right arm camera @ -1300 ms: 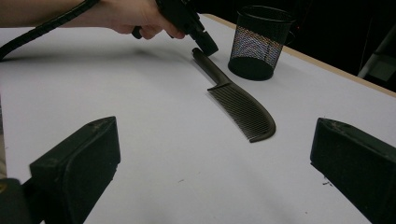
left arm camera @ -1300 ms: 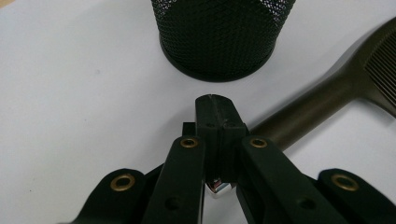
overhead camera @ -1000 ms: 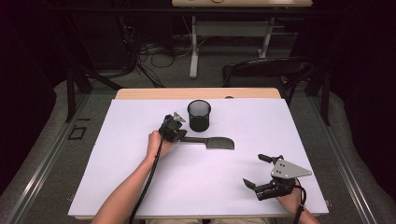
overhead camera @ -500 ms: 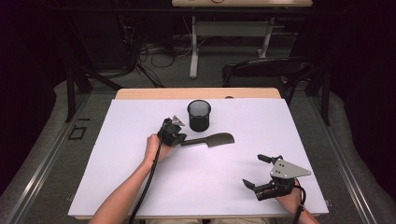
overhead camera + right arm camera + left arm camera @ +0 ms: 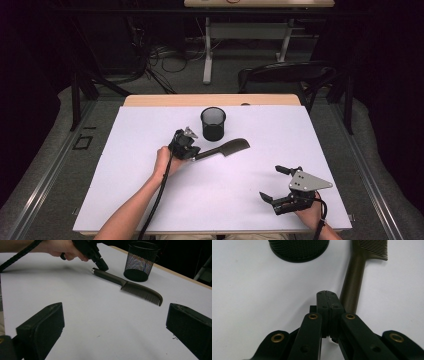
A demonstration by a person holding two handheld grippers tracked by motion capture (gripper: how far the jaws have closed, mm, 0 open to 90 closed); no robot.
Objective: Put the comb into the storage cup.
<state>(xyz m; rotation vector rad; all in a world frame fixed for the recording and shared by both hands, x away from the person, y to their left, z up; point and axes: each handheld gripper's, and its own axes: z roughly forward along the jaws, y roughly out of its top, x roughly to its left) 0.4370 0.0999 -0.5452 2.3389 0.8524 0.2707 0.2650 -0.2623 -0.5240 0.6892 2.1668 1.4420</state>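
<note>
A dark comb lies on the white table sheet, its toothed head pointing up and to the right, just below a black mesh cup. My left gripper is shut, pads pressed together with nothing between them. In the left gripper view the shut jaws sit right beside the comb's handle, with the cup ahead. My right gripper stands open near the table's front right. Between its wide jaws I see the comb, the cup and the left gripper at the handle's end.
A dark chair stands behind the table's far edge, with desk legs and cables on the floor beyond. The sheet ends at a wooden strip along the back.
The comb has swung: its head has risen toward the upper right while the left gripper stayed at the handle end. The right gripper has not moved.
</note>
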